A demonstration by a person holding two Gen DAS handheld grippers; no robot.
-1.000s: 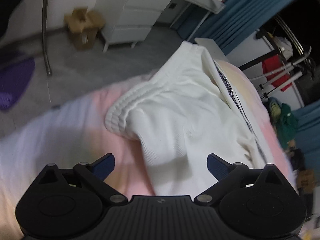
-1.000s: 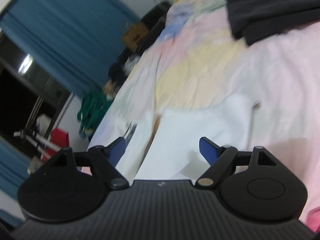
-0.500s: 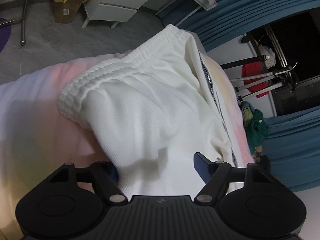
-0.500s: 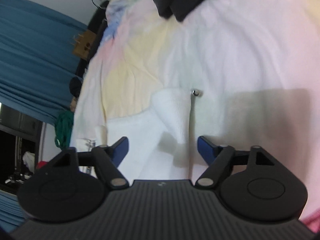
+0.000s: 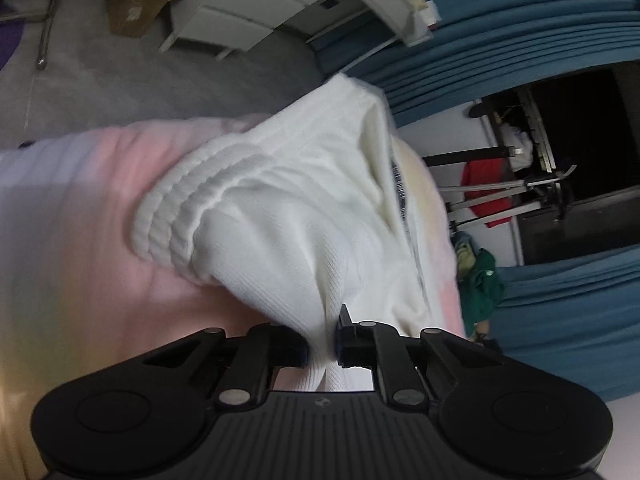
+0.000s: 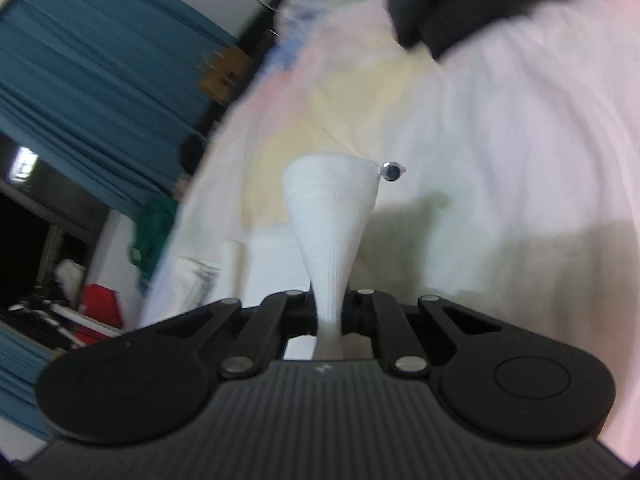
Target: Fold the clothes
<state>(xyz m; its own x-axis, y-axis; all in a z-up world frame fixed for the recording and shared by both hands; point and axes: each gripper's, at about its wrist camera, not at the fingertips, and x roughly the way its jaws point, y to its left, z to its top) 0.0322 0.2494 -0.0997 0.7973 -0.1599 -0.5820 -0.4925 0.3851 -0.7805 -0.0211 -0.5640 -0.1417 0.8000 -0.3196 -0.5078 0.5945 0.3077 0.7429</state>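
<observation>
White knit trousers (image 5: 288, 216) lie on a pastel bedsheet (image 5: 88, 216), their ribbed waistband bunched at the left. My left gripper (image 5: 322, 344) is shut on a pinched fold of this white cloth near the waistband. In the right wrist view a narrow white cuff end (image 6: 332, 216) of the trousers rises from the sheet (image 6: 500, 152), and my right gripper (image 6: 330, 314) is shut on it. A small metal drawstring tip (image 6: 392, 170) sticks out beside the cuff.
A dark garment (image 6: 448, 4) lies on the bed at the top right. White drawers (image 5: 248, 12) and a cardboard box (image 5: 136, 4) stand on the grey floor beyond the bed. Blue curtains (image 5: 520, 40), a rack with a red cloth (image 5: 488, 192) and green clothing (image 5: 484, 284) stand alongside.
Both grippers sank onto the white trousers and closed: the left on a fold near the waistband, the right on the cuff end, which now stands pinched upward.
</observation>
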